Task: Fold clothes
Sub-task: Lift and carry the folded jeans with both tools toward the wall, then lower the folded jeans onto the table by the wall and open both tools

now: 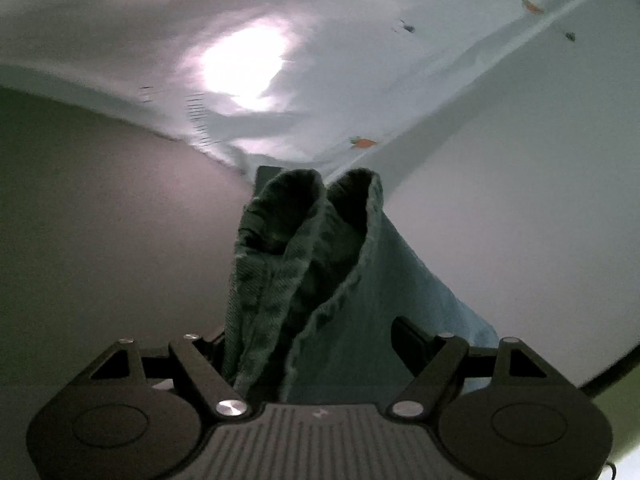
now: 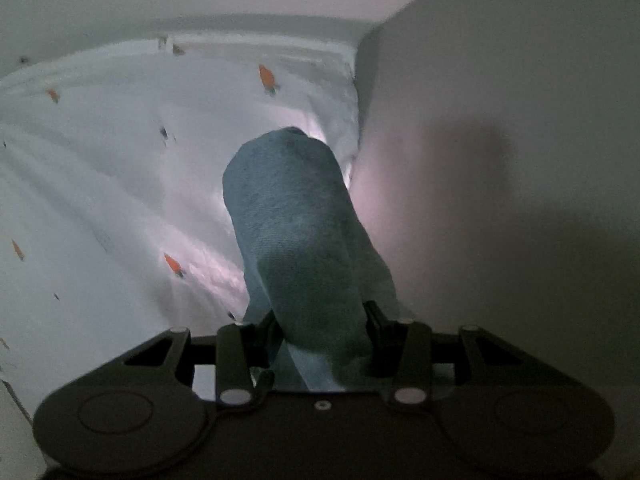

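1. Here the left tongs (image 1: pixel 316 332) hold a bunch of blue-green denim (image 1: pixel 304 264); the cloth stands up between the jaws in two thick folds and hides most of both fingers, so the jaws sit wide with the fabric packed between them.
2. The right tongs (image 2: pixel 320 332) pinch another bunched part of the denim (image 2: pixel 296 232), which rises as one rounded roll from between the jaws; the dark pads press its sides.
3. In both views the denim hangs in the tongs, above a white sheet (image 2: pixel 100 184) printed with small orange carrots (image 2: pixel 173 263).
4. The sheet is rumpled and covers what looks like a bed; a bright patch of light (image 1: pixel 244 68) lies on it in the left view.
5. A seam or hem of the sheet (image 1: pixel 500 56) runs toward the far right corner of the left view.
6. A plain pale wall (image 2: pixel 500 160) stands along the right edge of the bed in the right view.
7. No container shows in either view.
8. Both views are blurred, so finer detail of the garment cannot be told.
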Demonstrator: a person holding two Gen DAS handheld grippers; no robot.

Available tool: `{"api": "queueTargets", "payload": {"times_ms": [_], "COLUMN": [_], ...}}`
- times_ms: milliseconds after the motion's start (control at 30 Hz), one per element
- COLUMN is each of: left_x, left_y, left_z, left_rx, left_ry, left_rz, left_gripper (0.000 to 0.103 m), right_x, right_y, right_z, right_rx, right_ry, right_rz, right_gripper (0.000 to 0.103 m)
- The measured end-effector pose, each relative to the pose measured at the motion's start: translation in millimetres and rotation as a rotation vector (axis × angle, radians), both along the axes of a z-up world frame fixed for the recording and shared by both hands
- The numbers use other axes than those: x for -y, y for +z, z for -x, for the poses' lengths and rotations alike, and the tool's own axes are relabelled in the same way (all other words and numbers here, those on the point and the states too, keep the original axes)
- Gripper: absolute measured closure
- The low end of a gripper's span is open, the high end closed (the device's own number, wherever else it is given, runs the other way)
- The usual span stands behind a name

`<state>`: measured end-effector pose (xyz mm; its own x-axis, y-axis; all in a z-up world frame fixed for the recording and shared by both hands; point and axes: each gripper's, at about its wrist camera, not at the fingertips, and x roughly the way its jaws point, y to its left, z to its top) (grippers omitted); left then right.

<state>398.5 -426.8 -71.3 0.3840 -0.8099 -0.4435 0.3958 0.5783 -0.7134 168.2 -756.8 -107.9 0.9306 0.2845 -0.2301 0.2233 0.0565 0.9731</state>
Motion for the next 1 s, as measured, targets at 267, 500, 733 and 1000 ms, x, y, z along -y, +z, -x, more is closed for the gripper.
{"api": "queueTargets", "payload": {"times_ms": [267,500,733,1000], "left_x": [147,272,374,432], "left_y": [22,10,-14,-69], "left_z": [-73,-149,-200,-232], "left_rx": [0.076,0.116,0.196,0.289], "left_ry": [-0.102,-0.254,-0.449,-0.45], "left_rz": [-0.084,-0.199,-0.272,-0.44], "left_gripper": [0.023,0.023,0.024,0.019], "right_x": [83,119,135,160], "right_y": [-41,-98,-133,-164], "right_z": [-34,-86,-135,-111], "right_rx": [0.037,0.071,0.09,-0.002], "right_ry": [-0.081,-0.165,-0.264,-0.299], "right_rz": [-0.158,-0.311,-0.353,-0.344], "right_gripper": [0.058,0.058,0.058,0.059]}}
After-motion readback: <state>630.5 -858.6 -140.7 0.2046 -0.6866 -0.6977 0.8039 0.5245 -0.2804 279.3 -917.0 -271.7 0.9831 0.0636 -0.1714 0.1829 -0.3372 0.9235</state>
